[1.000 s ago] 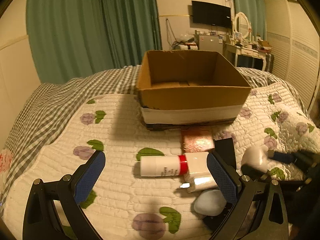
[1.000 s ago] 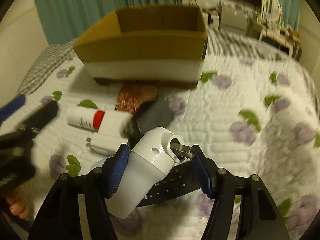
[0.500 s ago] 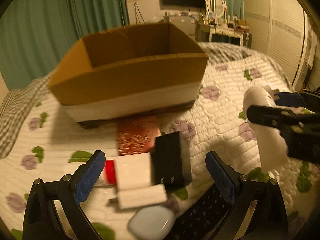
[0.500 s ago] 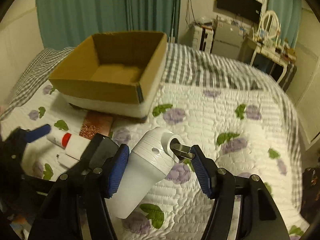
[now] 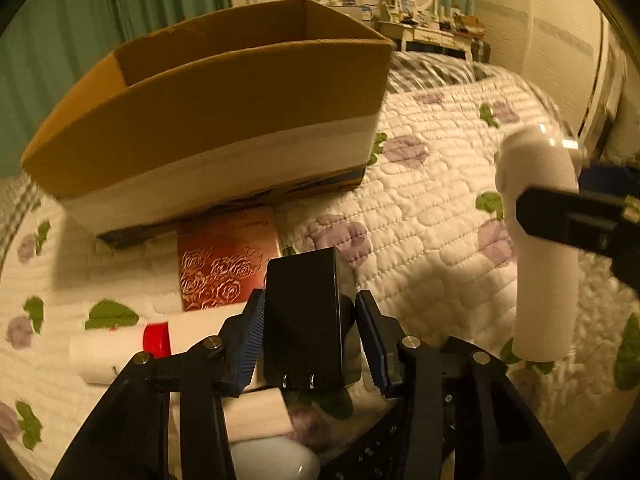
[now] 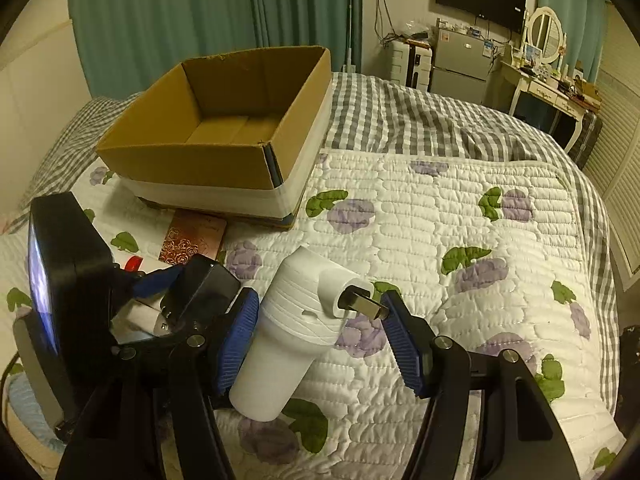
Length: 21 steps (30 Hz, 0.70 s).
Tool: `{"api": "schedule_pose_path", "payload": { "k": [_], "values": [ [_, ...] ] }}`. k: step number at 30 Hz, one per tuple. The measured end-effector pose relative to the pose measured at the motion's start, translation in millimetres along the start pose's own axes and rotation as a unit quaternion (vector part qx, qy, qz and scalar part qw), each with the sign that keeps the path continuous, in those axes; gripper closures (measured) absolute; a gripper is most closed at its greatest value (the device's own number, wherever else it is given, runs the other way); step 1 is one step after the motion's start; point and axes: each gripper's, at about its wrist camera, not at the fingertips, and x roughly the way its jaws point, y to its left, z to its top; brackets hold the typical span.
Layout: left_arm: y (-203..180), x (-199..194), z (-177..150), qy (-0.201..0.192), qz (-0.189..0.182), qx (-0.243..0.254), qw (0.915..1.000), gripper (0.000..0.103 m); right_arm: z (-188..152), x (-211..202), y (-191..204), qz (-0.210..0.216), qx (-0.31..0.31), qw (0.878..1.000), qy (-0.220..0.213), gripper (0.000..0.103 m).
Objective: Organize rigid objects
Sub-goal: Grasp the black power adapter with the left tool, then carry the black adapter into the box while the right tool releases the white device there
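My left gripper (image 5: 310, 296) points down at the quilt, its jaws closing on a black power adapter (image 5: 304, 320); both blue pads sit against its sides. The right gripper (image 6: 320, 298) is shut on a white cylindrical plug-in device (image 6: 288, 340), held tilted above the quilt with its metal prong against the right pad. In the left wrist view this device (image 5: 540, 240) hangs at the right. An open cardboard box (image 6: 224, 120) stands on the bed beyond both grippers, with nothing visible inside.
A copper rose-patterned case (image 5: 224, 264) lies against the box front. A white tube with a red band (image 5: 120, 348), a white charger block (image 5: 256, 416) and a pale oval object (image 5: 272, 460) lie under my left gripper. Bare quilt (image 6: 460, 220) spreads to the right.
My left gripper moved right and down over the black adapter, and its wide jaws closed around it. The right gripper lifted the white device and now hangs still.
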Motion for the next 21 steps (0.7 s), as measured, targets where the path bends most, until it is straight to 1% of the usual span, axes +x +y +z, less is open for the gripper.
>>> {"api": "schedule_pose_path", "payload": {
  "k": [2,4,7,11,14,18,20,21],
  "values": [
    [6,-7,-1,0.003,-0.008,-0.013,0.9999,0.059,0,-3,1,-0.002,-0.001,1.0,-0.004,0.04],
    [7,-19,1,-0.001,-0.009,-0.015,0.9998,0.06,3,-10,1,-0.002,-0.001,1.0,-0.01,0.04],
    [11,-42,4,-0.016,-0.002,-0.015,0.9998,0.061,8,-21,4,-0.01,-0.003,1.0,-0.02,0.04],
    [18,-67,16,-0.044,-0.005,-0.027,0.9987,0.061,17,-35,10,-0.012,-0.01,0.999,-0.032,0.04],
    [24,-90,28,-0.072,0.002,-0.028,0.997,0.061,30,-50,16,-0.018,-0.019,0.998,-0.048,0.04],
    [33,-118,54,-0.111,0.01,-0.033,0.9932,0.061,50,-71,22,-0.022,-0.033,0.996,-0.075,0.04],
    [40,-128,66,-0.124,0.009,-0.036,0.9916,0.061,63,-80,26,-0.023,-0.042,0.995,-0.088,0.04],
    [45,-133,75,-0.131,0.014,-0.033,0.9907,0.061,73,-85,29,-0.023,-0.047,0.994,-0.095,0.04]
  ]
}}
